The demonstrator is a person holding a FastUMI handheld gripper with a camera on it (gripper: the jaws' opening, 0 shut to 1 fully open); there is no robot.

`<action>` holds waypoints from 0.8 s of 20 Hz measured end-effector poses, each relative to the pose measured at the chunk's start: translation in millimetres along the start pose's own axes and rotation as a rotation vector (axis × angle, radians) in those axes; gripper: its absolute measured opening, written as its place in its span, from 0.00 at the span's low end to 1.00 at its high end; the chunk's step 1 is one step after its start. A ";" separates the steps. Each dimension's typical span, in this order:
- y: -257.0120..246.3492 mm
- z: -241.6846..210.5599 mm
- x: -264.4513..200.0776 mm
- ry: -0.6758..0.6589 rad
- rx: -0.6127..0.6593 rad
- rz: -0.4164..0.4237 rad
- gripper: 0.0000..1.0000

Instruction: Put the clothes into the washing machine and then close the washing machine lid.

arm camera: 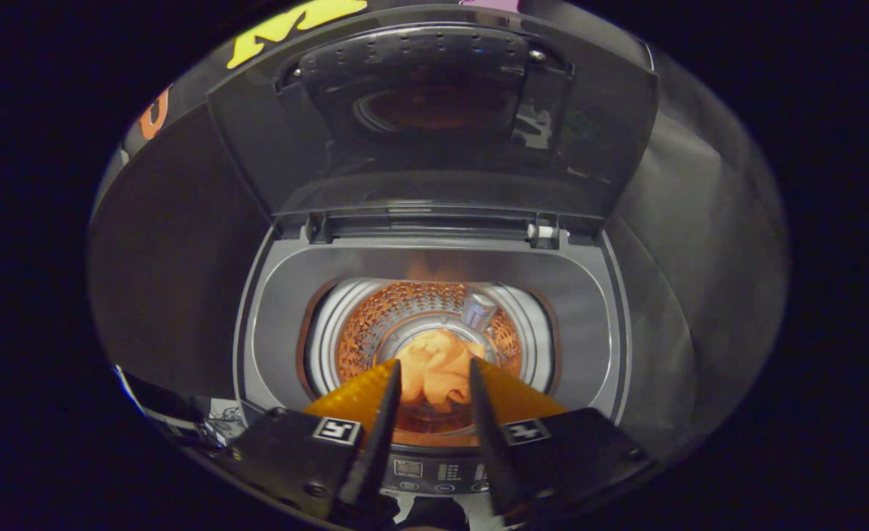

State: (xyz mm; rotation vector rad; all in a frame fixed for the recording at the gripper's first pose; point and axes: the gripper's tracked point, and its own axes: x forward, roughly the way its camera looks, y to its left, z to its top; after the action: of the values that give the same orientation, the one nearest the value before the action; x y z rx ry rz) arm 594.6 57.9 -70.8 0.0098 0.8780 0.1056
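Orange cloth (434, 372) is lying in the drum (405, 310); gripper (434, 372) is hanging apart, empty — lid (434, 133) is standing up — closing risks slamming.

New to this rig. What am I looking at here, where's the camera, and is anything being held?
The camera rides on handheld tongs that a person carries; there is no robot arm. It looks forward along the two fingers, so the view is bent by a fisheye lens. The tongs hang above a top-loading washing machine whose lid stands open, tilted back. Down in the perforated drum lies an orange garment, seen in the gap between the fingers but well below them. The fingers are apart and grip nothing. The machine's control panel sits at the near edge, under the tongs. The lid is not yet closed.
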 end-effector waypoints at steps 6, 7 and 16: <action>-2.2 -2.8 -2.1 -0.022 0.005 0.005 0.79; -2.1 -3.4 -3.3 -0.023 0.007 0.008 0.79; -14.7 11.9 -32.9 -0.132 -0.058 -0.017 0.79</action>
State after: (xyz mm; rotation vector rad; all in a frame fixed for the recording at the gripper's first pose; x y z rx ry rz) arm 584.2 40.6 -38.7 -0.0440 0.7429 0.1131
